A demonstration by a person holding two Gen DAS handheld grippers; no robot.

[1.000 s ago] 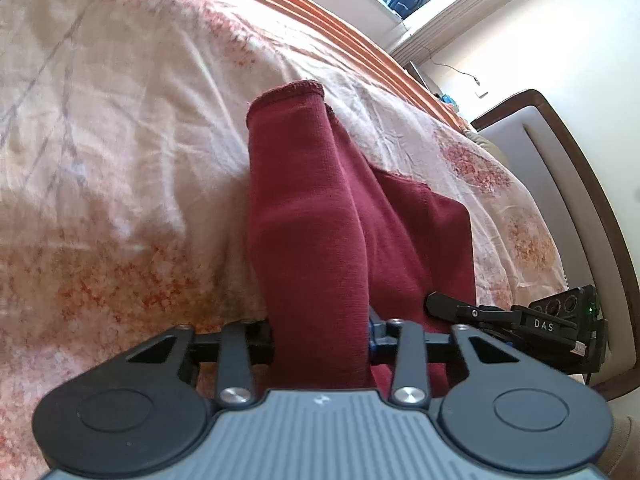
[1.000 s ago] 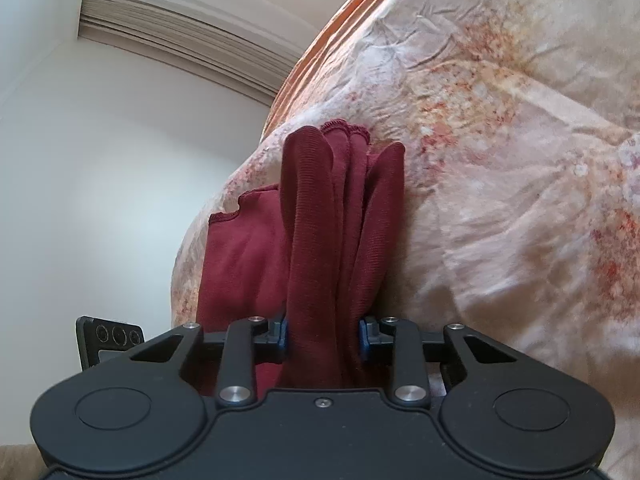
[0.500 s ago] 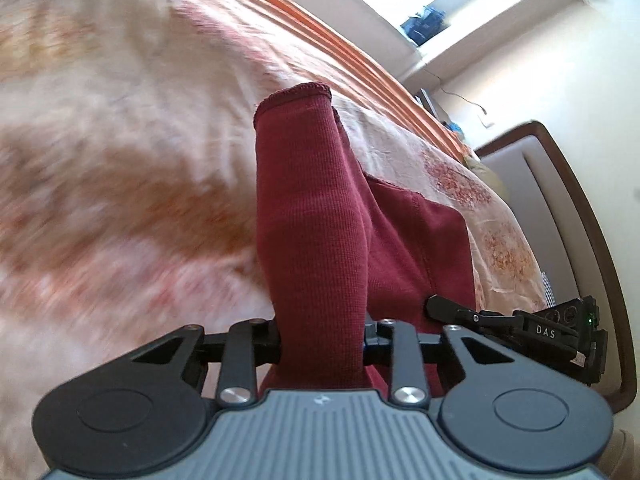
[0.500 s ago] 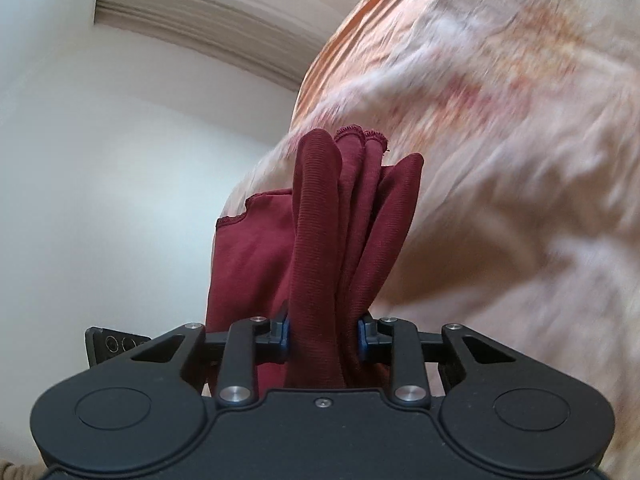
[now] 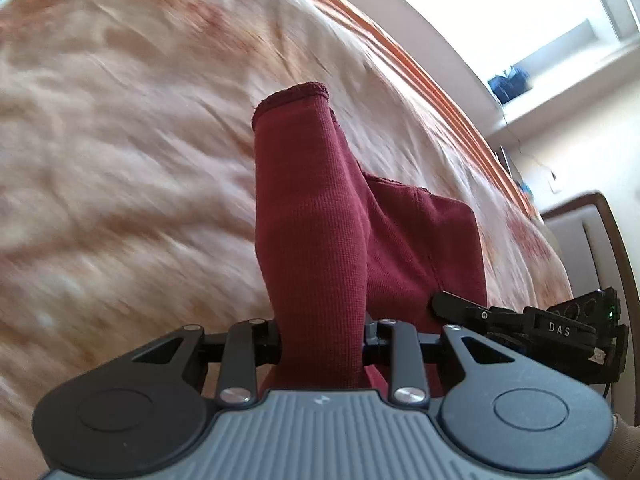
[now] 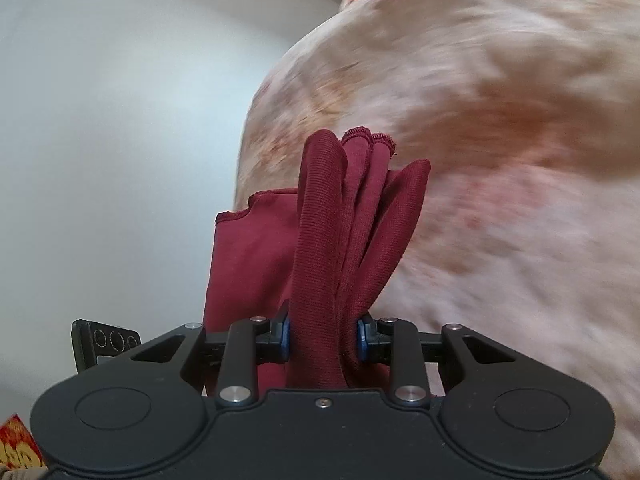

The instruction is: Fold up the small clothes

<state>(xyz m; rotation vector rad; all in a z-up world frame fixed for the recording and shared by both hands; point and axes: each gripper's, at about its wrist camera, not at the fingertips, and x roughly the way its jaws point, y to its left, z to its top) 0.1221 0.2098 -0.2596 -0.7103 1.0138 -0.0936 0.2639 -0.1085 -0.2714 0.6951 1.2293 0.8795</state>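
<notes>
**Both grippers carrying the garment across the bed**

Since a second ago both views are sliding over the bedspread: the window is now filling the left view's top right, the wall is taking up more of the right view, and the quilt is blurring.

Left gripper (image 5: 322,340) is clamping a bunched fold of the dark red knit garment (image 5: 316,220), jaws narrowly apart with cloth packed between. Right gripper (image 6: 323,338) is pinching several gathered layers of it likewise, blue pads pressing the fabric.

Garment is hanging between the two, above the floral cream-and-orange bedspread (image 5: 120,140). Brown-framed headboard (image 5: 592,216) is showing at right; white wall (image 6: 120,100) beyond the bed edge.
</notes>
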